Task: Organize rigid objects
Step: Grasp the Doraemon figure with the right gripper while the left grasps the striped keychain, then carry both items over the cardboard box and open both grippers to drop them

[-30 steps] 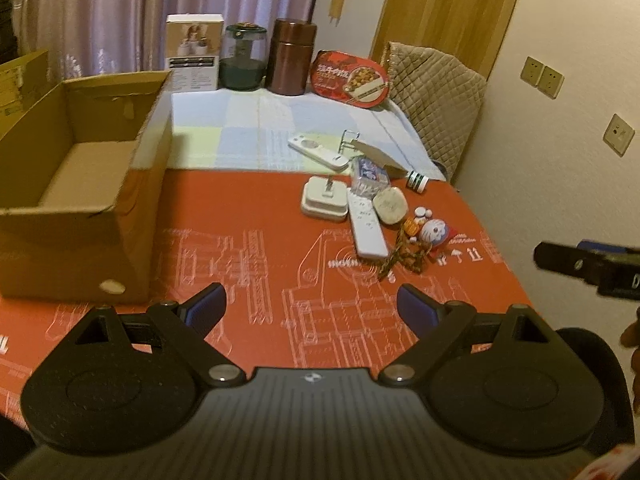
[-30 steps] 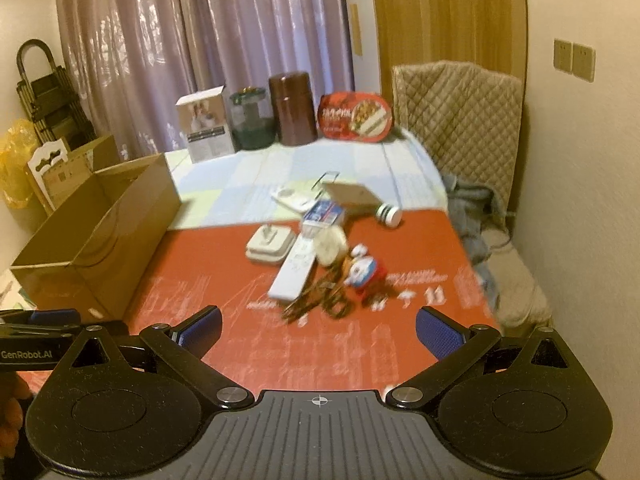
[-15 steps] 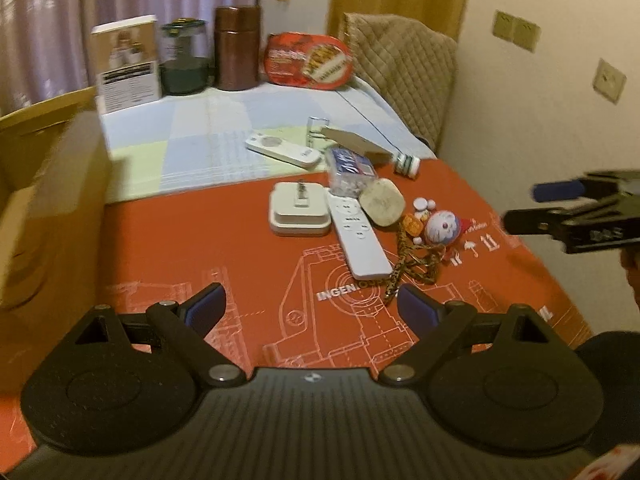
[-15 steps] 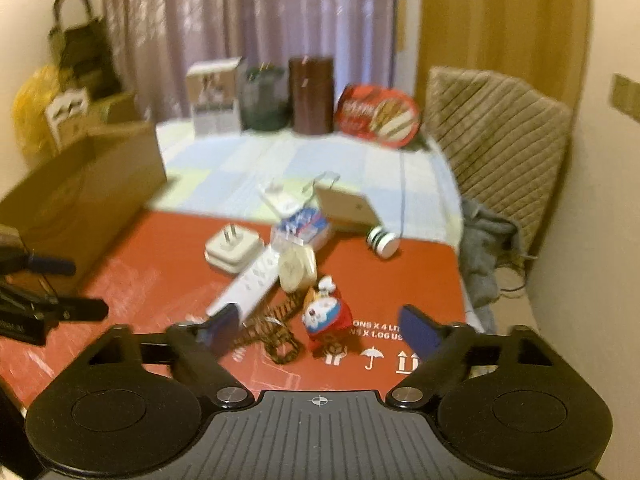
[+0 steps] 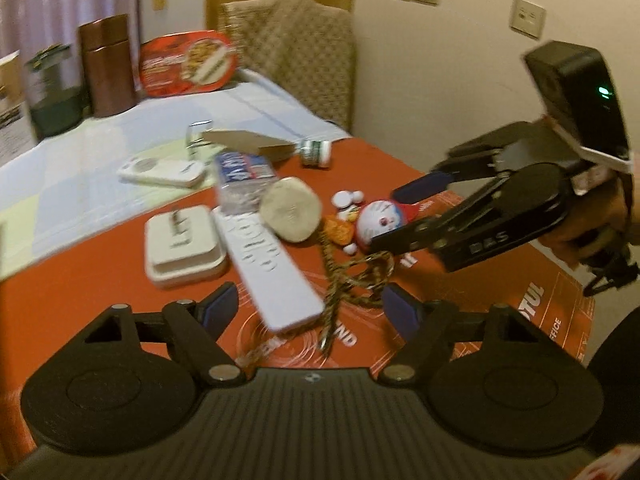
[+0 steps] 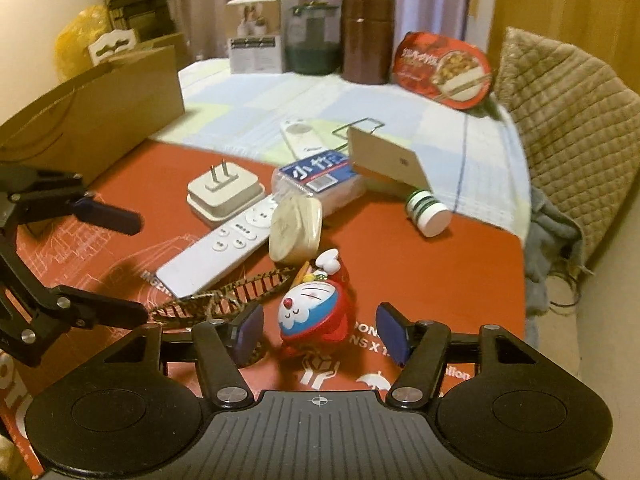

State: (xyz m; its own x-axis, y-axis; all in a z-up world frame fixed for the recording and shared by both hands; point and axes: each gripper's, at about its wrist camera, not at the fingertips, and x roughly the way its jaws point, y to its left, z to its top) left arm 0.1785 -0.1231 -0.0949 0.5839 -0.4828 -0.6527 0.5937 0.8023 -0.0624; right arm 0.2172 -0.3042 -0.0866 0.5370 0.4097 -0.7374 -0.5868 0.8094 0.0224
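Note:
A pile of small objects lies on the red table mat [image 6: 440, 280]. My right gripper [image 6: 320, 332] hangs low over a Doraemon toy [image 6: 312, 308]. The toy sits between its closing jaws, and the blue pads [image 6: 390, 332] stand clear of it on both sides. The left wrist view shows that gripper [image 5: 400, 216] straddling the toy [image 5: 378, 220]. My left gripper [image 5: 311, 308] is closing too, with the near end of a white remote [image 5: 272, 264] and a braided cord [image 5: 344, 280] between its jaws, untouched. It enters the right wrist view [image 6: 120, 264] from the left.
Around the toy lie a white plug adapter [image 6: 224, 194], a round beige case [image 6: 296, 228], a blue-labelled packet [image 6: 316, 178], a small green-and-white bottle [image 6: 426, 208] and a second remote [image 6: 300, 138]. An open cardboard box [image 6: 92, 120] stands left. Jars and a red tray [image 6: 444, 68] line the back.
Both grippers have dropped and come forward onto the pile, and both sets of jaws have narrowed. The toy now sits between the right jaws. The cardboard box has left the left wrist view.

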